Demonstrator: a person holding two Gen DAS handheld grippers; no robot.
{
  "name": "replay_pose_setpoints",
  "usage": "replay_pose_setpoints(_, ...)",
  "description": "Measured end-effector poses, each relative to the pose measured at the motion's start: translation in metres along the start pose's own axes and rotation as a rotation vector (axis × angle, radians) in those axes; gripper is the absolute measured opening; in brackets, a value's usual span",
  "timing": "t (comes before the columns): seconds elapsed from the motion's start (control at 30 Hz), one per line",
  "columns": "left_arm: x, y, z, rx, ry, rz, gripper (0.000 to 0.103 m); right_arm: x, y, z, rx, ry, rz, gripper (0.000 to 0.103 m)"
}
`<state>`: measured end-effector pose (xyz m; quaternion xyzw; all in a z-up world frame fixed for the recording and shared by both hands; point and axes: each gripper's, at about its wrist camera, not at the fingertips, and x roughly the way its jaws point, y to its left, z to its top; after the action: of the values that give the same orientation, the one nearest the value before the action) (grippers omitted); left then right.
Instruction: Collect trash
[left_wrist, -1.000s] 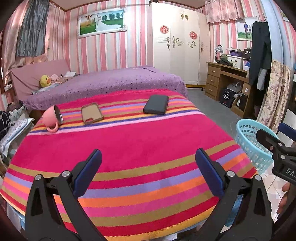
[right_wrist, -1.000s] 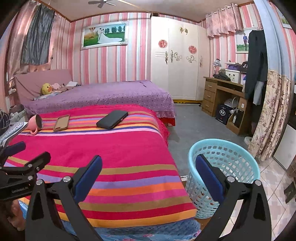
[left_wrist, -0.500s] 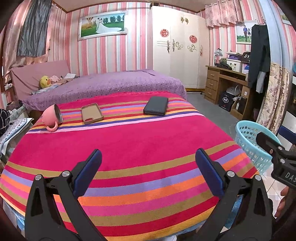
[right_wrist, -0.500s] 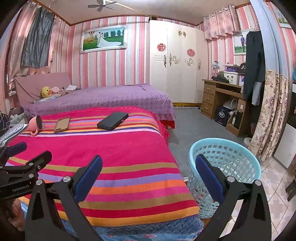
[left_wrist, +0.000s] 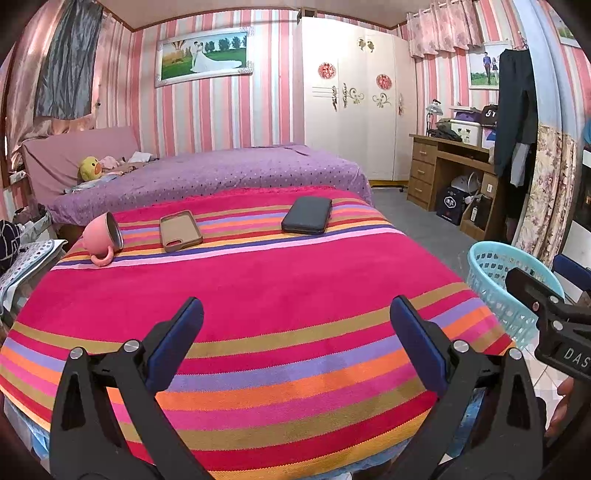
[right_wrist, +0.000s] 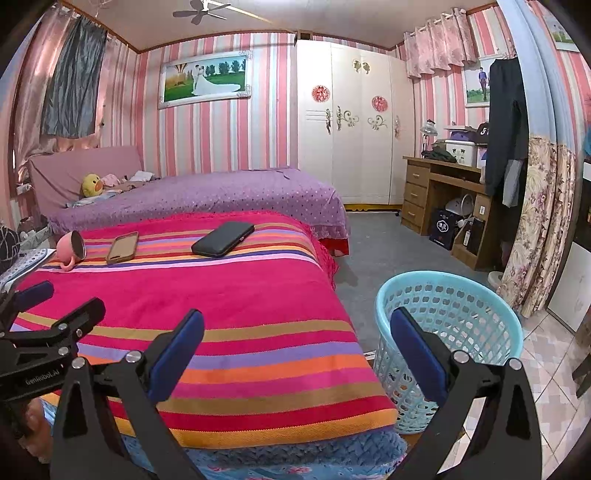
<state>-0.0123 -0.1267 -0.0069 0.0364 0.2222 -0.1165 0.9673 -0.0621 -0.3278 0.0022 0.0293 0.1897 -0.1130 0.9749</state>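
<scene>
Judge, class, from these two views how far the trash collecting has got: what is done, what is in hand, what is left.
Done: nothing visible; what shows of the blue basket inside looks empty. In hand: nothing; the left gripper and right gripper are both open and empty. Left: the pink mug, tan phone case and dark phone case lie on the striped blanket, untouched.

Striped bed cover (left_wrist: 258, 295): pink mug (left_wrist: 100, 236) tipped near far-left corner, tan phone case (left_wrist: 180, 230), dark wallet (left_wrist: 307, 220) along far edge.
</scene>
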Motion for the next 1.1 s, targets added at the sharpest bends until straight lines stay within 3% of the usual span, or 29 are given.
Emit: replay_pose_setpoints(1.1, -0.0045, -0.0029, -0.0019, 0.007, -0.018, 0.016, 0.098, -0.0009, 0.0017, -0.0014, -0.002, -0.004, -0.004, 0.098)
